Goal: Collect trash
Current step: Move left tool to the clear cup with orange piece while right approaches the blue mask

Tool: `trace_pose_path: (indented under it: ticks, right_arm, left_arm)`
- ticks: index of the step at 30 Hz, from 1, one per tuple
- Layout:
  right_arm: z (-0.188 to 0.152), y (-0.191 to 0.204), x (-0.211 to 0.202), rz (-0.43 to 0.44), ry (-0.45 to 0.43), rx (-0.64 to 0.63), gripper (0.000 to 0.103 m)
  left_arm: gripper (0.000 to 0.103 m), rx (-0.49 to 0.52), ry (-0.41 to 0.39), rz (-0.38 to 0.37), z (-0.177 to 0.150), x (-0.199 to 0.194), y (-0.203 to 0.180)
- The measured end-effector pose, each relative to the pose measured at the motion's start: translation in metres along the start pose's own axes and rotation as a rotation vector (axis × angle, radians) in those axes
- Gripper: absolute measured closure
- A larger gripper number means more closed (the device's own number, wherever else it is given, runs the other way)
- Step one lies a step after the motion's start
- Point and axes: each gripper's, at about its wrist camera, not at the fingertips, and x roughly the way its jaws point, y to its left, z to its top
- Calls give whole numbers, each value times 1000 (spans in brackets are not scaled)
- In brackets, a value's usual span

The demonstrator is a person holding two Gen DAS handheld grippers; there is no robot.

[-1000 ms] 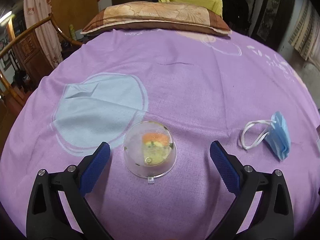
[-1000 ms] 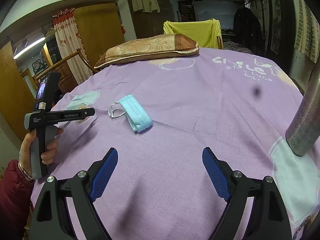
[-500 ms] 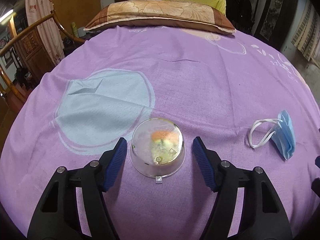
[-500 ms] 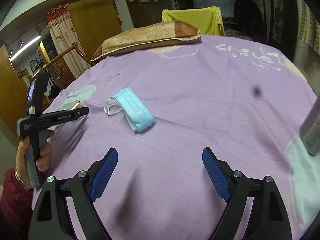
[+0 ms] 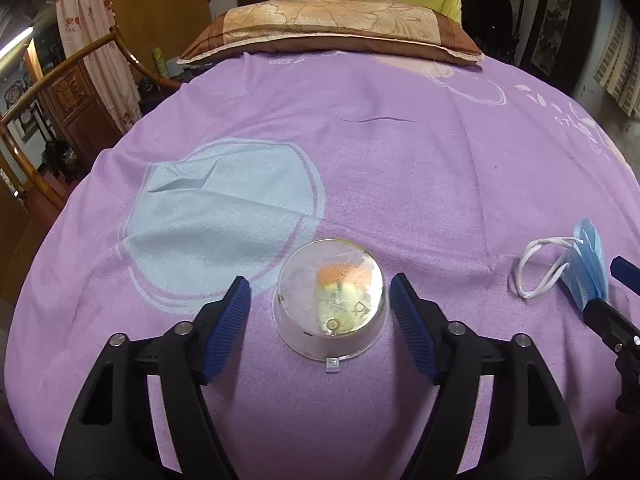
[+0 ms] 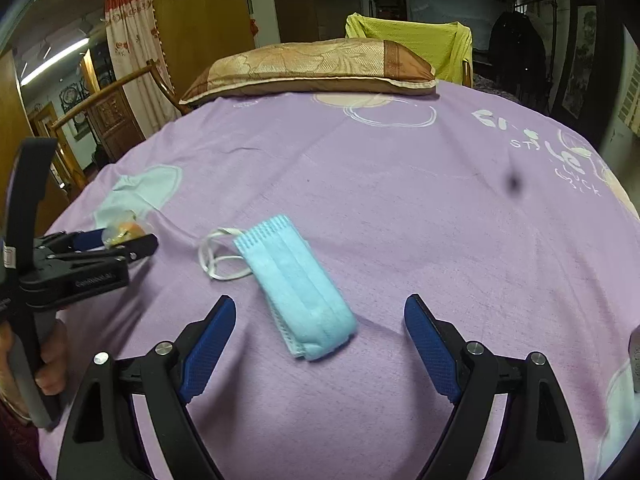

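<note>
A clear plastic dome cup with orange and yellow leftovers lies upside down on the purple bed sheet. My left gripper straddles it; its jaws are opening, and a gap shows between each blue pad and the cup wall. A folded blue face mask with white ear loops lies just ahead of my right gripper, which is open, one finger on each side of the mask's near end and neither touching it. The right wrist view shows the left gripper and the cup at far left. The mask sits at the left wrist view's right edge.
A brown and gold pillow lies at the head of the bed, with a yellow-covered chair behind it. A wooden armchair stands off the left side. A metal cylinder pokes in at the right edge. A person's hand holds the left gripper's handle.
The left jaws closed in around the cup, then widened a little. The right gripper moved forward and left to the mask; the metal cylinder slid to the frame's edge.
</note>
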Motion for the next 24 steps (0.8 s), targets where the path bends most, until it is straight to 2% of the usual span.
trace_pose_path:
  ticks: [2,8,17,24]
  right_arm:
    - [1,-3,3,8,12,14,18]
    - [-1,-6,4,-4,17,27,18]
    - [-2,-10,3,-32,14,50,15]
    - [-4,5,-7,-62,-31,-29,13]
  left_arm:
    - [18,-19,7,11,0,2,4]
    - [7,-48,28,24,-1,5,8]
    - [7,-52,25,24,-2,4,9]
    - [7,-52,25,23,-2,4,9]
